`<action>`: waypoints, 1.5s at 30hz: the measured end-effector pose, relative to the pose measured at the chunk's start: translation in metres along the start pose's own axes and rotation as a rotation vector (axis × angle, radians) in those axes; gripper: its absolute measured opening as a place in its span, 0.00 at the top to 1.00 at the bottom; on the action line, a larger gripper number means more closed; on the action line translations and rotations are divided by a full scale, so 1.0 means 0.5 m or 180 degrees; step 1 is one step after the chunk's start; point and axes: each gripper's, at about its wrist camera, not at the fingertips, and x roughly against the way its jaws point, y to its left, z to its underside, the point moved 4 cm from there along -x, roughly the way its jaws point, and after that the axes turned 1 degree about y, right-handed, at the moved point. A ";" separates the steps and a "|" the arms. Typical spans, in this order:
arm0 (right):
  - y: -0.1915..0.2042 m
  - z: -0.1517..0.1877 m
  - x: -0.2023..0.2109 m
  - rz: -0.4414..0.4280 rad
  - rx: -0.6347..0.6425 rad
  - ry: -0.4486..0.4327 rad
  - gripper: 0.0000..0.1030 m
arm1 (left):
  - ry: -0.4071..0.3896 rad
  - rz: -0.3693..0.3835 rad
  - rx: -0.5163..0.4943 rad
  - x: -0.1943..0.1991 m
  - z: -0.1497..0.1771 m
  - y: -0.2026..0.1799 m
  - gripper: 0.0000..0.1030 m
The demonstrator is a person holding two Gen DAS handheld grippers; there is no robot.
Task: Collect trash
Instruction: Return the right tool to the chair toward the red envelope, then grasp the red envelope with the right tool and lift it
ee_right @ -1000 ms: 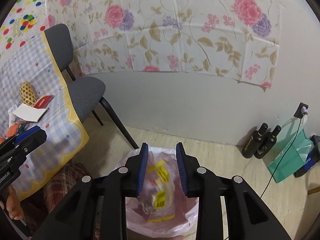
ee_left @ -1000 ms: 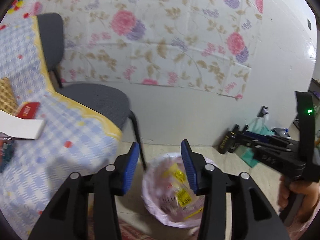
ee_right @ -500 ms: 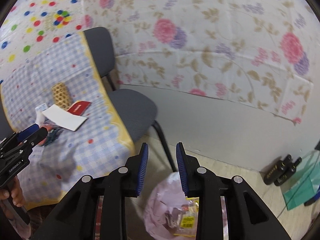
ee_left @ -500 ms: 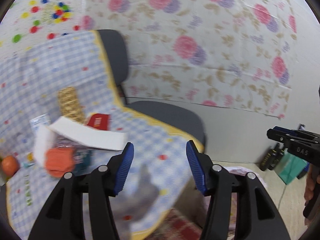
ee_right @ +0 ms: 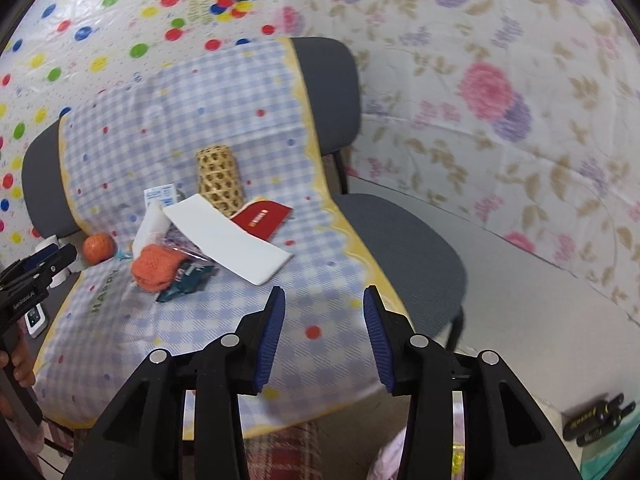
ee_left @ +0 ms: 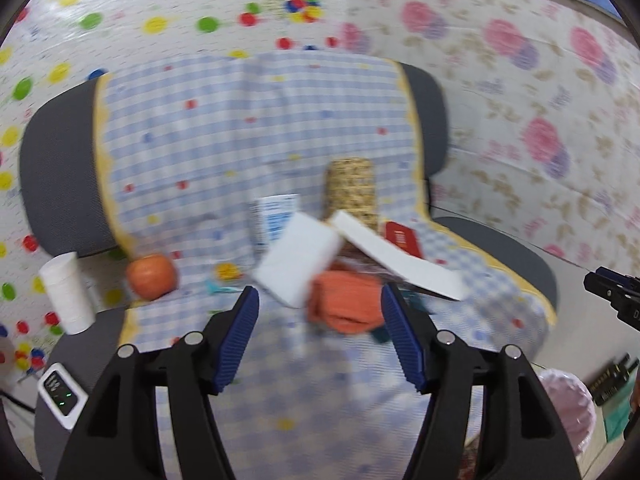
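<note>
Both claws swung from pink bin bag [ee_left: 568, 408] to tabletop [ee_right: 192, 344] | left claw [ee_left: 320, 336], right claw [ee_right: 324, 336] empty, jaws opening | trash heap [ee_right: 188, 248] mid-tabletop | approach low, pinch one wrapper.

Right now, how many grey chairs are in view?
2. One chair stands at the table's right edge, seat and back showing. The other chair is at the far left end, only its back visible behind the checked tablecloth. More could be hidden.
</note>
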 end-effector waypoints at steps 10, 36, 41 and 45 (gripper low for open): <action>0.133 -0.027 -0.157 -0.0284 0.0521 0.0344 0.54 | 0.0241 -0.0235 0.0121 -0.070 0.009 0.089 0.36; 0.247 -0.024 -0.382 -0.0021 0.1617 0.0550 0.81 | 0.0530 -0.0087 -0.0009 -0.186 0.012 0.060 0.36; 0.207 -0.071 -0.308 -0.0162 0.1182 0.0335 0.96 | 0.0460 -0.0029 -0.0061 -0.162 0.007 0.046 0.36; 0.145 -0.117 -0.223 -0.0426 0.0465 0.0159 0.99 | 0.0422 0.0064 -0.0090 -0.152 0.002 0.024 0.36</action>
